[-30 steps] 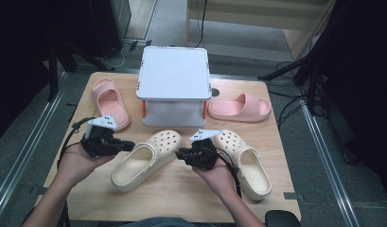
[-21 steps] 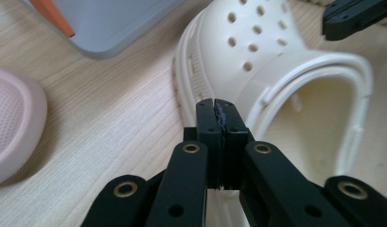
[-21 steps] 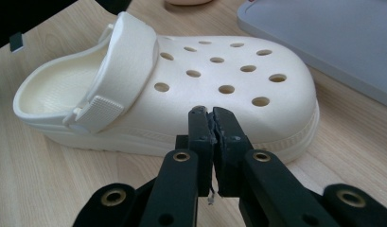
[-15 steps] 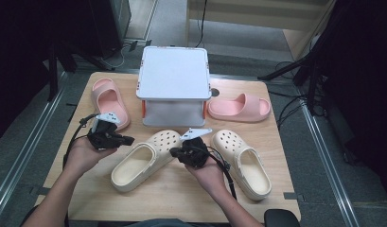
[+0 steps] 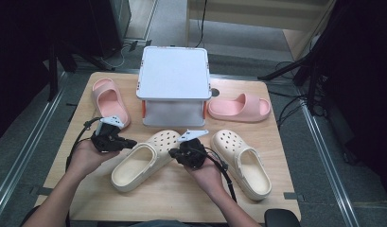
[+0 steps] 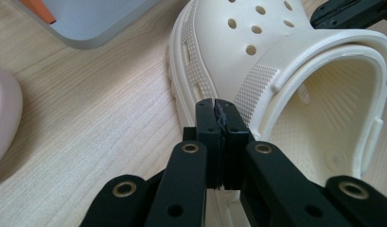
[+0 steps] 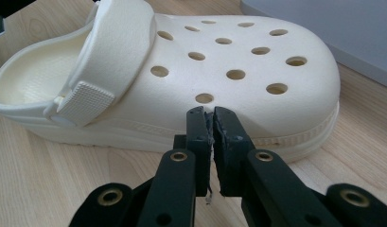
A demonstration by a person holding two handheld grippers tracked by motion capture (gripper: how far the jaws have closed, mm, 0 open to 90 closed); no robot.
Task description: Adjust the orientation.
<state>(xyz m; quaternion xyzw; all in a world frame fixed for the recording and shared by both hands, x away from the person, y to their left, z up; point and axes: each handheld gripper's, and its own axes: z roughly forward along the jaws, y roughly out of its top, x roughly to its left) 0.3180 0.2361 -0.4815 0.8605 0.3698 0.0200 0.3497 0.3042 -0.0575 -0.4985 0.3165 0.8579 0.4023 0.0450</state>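
- The cream clog [image 5: 144, 158] nearer the left hand is lying on the wooden worktop [image 5: 172, 198], just in front of the grey lidded box [image 5: 174, 90], its holed toe pointing toward the box and its heel opening toward the person
- The left claw [image 5: 132, 141] is sitting at that clog's left side, its jaws pressed together with nothing between them; in the left gripper view the tips [image 6: 218, 111] are lying right at the clog's ribbed side wall [image 6: 200, 71], and I cannot tell whether they are touching it
- The right claw [image 5: 173, 152] is sitting at the clog's other side, near the holed toe; in the right gripper view its jaws are almost together, only a thin slit showing between them, pinching nothing, the tips [image 7: 209, 118] just short of the toe [image 7: 238, 61]
- The right claw's jaws have just been closing, with nothing between them
- A second cream clog [image 5: 243, 163] is lying further right of the box's front
- One pink slide [image 5: 109, 100] is lying left of the box, another pink slide [image 5: 238, 107] right of it
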